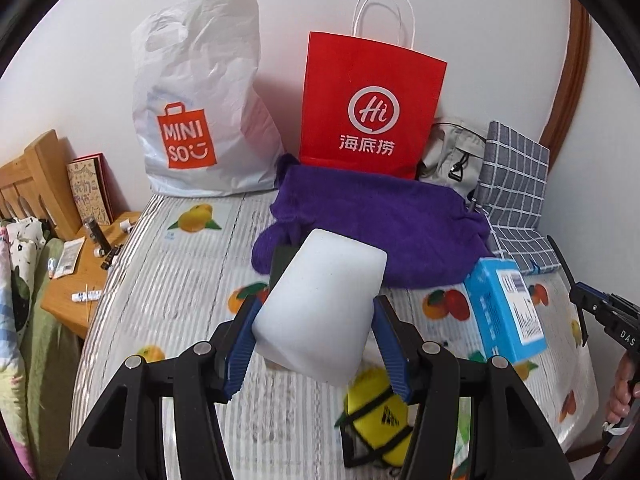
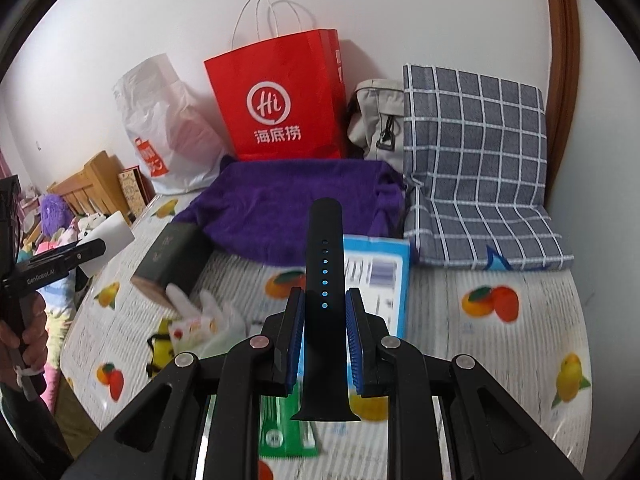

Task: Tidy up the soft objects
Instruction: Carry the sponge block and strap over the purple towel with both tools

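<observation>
- The left gripper (image 1: 316, 336) grasps a white soft foam block (image 1: 320, 308) between its blue ribbed pads (image 1: 240, 350), holding it above the counter (image 1: 180, 292), which wears a fruit-printed cover.
- The right gripper (image 2: 323, 344) is clenched on a black perforated rubber watch strap (image 2: 323, 280), which stands upright between its pads (the strap's wider end points toward the camera).
- A purple fuzzy cloth (image 1: 380, 216) lies at the back of the counter, in front of a red paper bag (image 1: 372, 104) with white handles.
- A white plastic shopping bag (image 1: 200, 100) stands left of the red one.
- A blue cardboard box (image 1: 504, 308) lies right of the foam block.
- A yellow soft ball (image 1: 376, 420) rests below the left gripper.
</observation>
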`<action>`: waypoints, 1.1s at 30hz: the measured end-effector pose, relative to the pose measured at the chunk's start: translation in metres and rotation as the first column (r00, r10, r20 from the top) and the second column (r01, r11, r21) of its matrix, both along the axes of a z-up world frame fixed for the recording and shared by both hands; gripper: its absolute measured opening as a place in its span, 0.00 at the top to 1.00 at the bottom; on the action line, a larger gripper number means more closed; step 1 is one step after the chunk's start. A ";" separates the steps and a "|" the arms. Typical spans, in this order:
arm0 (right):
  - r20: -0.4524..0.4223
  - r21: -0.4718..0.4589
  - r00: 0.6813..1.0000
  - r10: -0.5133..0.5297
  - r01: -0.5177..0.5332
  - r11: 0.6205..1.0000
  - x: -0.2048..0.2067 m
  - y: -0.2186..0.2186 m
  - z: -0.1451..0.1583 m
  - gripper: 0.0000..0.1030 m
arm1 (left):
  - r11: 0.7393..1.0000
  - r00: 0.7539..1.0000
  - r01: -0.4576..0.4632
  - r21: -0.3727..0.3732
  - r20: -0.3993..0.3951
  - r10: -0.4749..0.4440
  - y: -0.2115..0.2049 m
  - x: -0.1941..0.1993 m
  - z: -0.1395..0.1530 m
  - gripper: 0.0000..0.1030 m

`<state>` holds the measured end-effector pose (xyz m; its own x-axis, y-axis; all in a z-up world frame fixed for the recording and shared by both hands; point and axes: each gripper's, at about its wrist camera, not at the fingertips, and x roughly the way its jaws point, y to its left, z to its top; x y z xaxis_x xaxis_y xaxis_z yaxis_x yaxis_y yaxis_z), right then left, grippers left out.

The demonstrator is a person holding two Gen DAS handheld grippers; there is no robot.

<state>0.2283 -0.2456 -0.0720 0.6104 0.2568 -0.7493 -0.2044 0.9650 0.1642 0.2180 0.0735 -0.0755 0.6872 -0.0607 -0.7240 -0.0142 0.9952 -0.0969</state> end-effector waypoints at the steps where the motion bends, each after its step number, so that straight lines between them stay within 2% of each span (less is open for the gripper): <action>1: 0.001 -0.001 1.000 0.000 0.000 1.000 0.006 0.001 0.000 0.80 | 1.000 1.000 -0.001 0.003 0.000 0.001 0.000 0.007 0.000 0.48; 9: 0.005 0.005 1.000 0.012 -0.012 1.000 0.056 0.009 0.001 0.80 | 1.000 1.000 -0.017 -0.003 -0.021 0.017 0.001 0.052 -0.001 0.48; 18: -0.014 0.008 1.000 0.015 -0.015 1.000 0.109 0.011 -0.013 0.80 | 0.999 0.998 -0.031 0.019 -0.050 0.032 0.006 0.091 -0.006 0.48; 33: -0.053 0.039 0.998 0.046 -0.044 0.998 0.190 0.013 -0.029 0.80 | 0.999 0.995 -0.038 -0.012 -0.088 0.037 -0.009 0.168 -0.017 0.48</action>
<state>0.4180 -0.2326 -0.1013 0.5563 0.3123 -0.7701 -0.2377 0.9478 0.2126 0.3859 0.0646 -0.0923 0.6230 -0.0462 -0.7808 -0.0603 0.9924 -0.1068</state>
